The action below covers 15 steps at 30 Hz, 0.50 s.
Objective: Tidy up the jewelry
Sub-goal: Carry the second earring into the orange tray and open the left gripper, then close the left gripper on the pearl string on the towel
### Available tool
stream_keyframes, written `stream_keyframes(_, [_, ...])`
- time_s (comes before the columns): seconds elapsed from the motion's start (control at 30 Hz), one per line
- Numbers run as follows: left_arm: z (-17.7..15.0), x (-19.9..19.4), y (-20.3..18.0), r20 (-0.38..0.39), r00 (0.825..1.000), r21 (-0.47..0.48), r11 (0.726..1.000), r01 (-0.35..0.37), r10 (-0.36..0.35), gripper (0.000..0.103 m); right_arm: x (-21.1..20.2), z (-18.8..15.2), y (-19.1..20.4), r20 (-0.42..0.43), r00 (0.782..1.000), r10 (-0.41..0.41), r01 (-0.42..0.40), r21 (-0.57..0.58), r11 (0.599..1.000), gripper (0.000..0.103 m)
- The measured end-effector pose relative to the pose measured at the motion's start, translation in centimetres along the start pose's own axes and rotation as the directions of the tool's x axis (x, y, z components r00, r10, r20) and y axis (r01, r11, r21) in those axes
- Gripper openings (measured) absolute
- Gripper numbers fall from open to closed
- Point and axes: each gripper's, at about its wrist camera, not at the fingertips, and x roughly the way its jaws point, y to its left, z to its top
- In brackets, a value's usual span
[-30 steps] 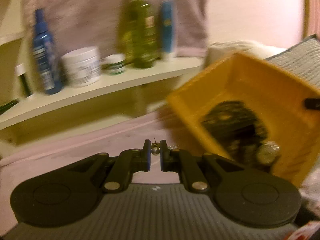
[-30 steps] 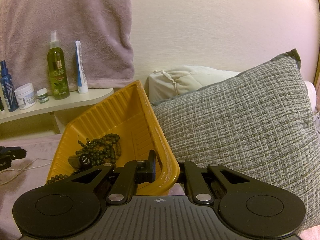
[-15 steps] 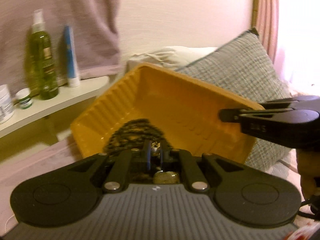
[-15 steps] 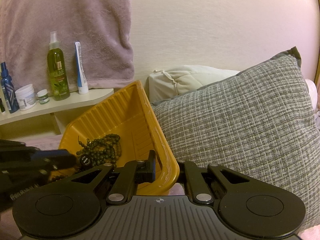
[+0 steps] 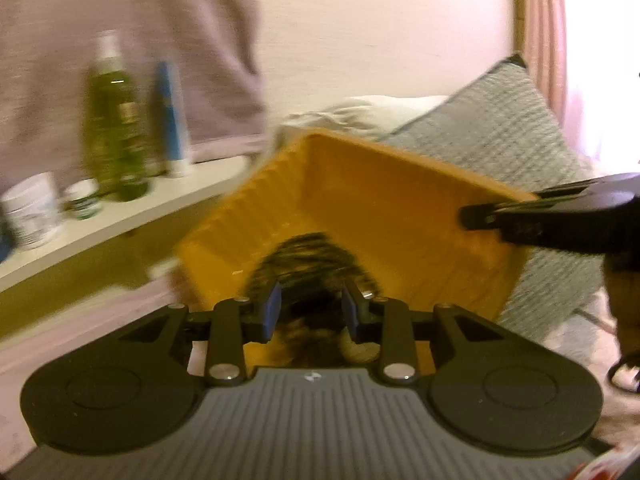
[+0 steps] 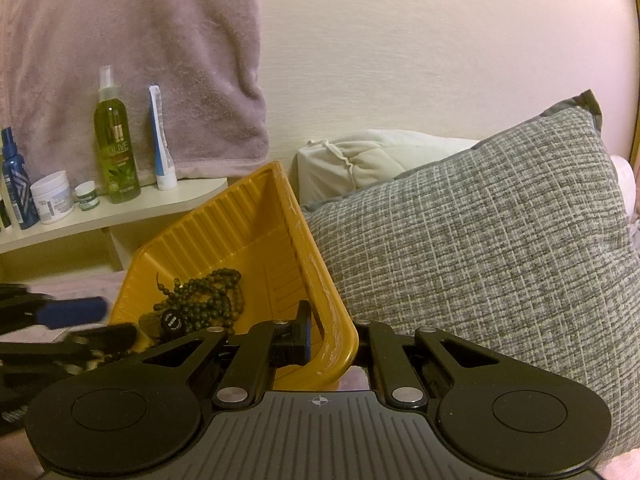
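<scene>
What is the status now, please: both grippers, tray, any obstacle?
Right gripper jaws shut on tilted yellow plastic tray rim. Left gripper jaws opening over dark bead necklace in tray, nothing between them. No obstacle seen.

The left gripper (image 5: 310,312) points downward with its jaws opening and nothing pinched between them, while the right gripper (image 6: 332,340) is clamped tight.

We see a glossy yellow plastic tray (image 6: 256,236) with ribbed walls, matt dark bead strands (image 6: 212,300) inside it, a coarse woven grey cushion (image 6: 480,248), a fuzzy mauve towel (image 6: 132,40) and a smooth, clear green plastic spray bottle (image 6: 116,152).
</scene>
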Motion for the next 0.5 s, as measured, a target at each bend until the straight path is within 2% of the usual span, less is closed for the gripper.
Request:
stream_keyframes(0.17, [-2.1, -1.8, 3.8, -0.028, 0.992, -0.032, 0.992, -0.121, 0.12, 0.03, 0.0, -0.1, 0.0, -0.001, 1.0, -0.003, 0.003, 0.001, 1.0, 0.009])
stream_keyframes(0.33, [-4.7, -3.1, 7.6, -0.085, 0.967, -0.012, 0.97, -0.242, 0.24, 0.03, 0.1, -0.1, 0.0, 0.0, 1.0, -0.003, 0.003, -0.001, 1.0, 0.009])
stream_keyframes(0.5, [-7.1, -3.6, 10.5, -0.142, 0.949, -0.001, 0.958, -0.285, 0.282, 0.03, 0.1, -0.1, -0.1, -0.002, 1.0, -0.006, 0.006, -0.003, 1.0, 0.009])
